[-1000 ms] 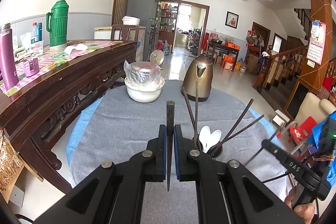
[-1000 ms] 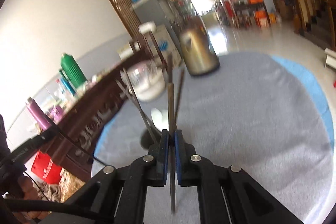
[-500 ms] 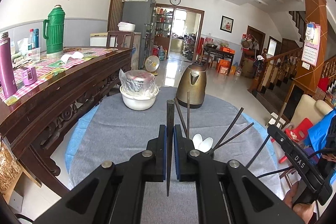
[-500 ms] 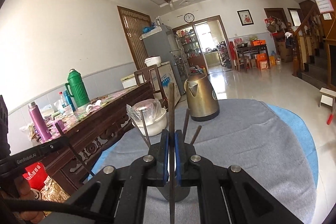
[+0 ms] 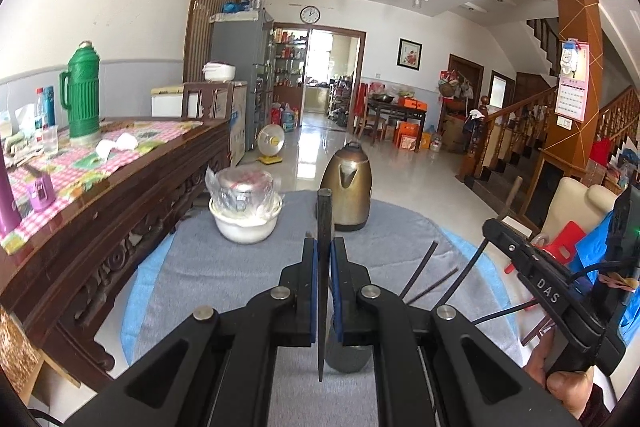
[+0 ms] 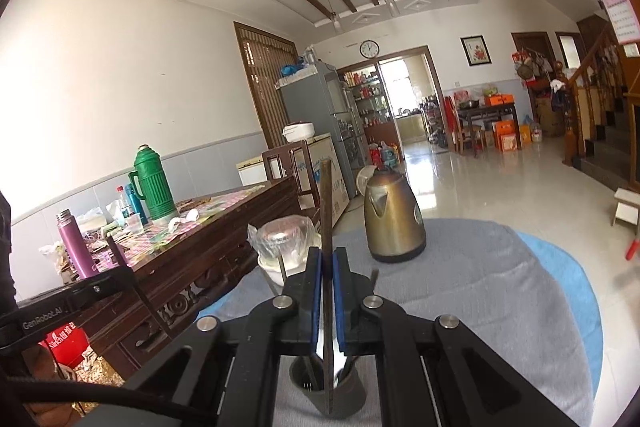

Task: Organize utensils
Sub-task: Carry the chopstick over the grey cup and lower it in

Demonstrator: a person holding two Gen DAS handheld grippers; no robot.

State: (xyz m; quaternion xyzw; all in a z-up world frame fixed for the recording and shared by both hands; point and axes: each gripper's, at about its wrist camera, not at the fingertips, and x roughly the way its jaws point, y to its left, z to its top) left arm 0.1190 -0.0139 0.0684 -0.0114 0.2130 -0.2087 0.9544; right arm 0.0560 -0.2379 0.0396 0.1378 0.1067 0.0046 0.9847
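One chopstick (image 5: 324, 267) clamped upright in left gripper (image 5: 324, 291), another chopstick (image 6: 327, 267) in right gripper (image 6: 327, 295); fingers closed on both. Holder (image 6: 332, 393) seen at lower centre on table (image 6: 480, 287). Risk: thin sticks pivoted in pinch, holder missed or tipped.

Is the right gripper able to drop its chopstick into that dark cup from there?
Probably yes: the right gripper holds its chopstick upright with the tip over the dark cup, whose mouth looks partly free.
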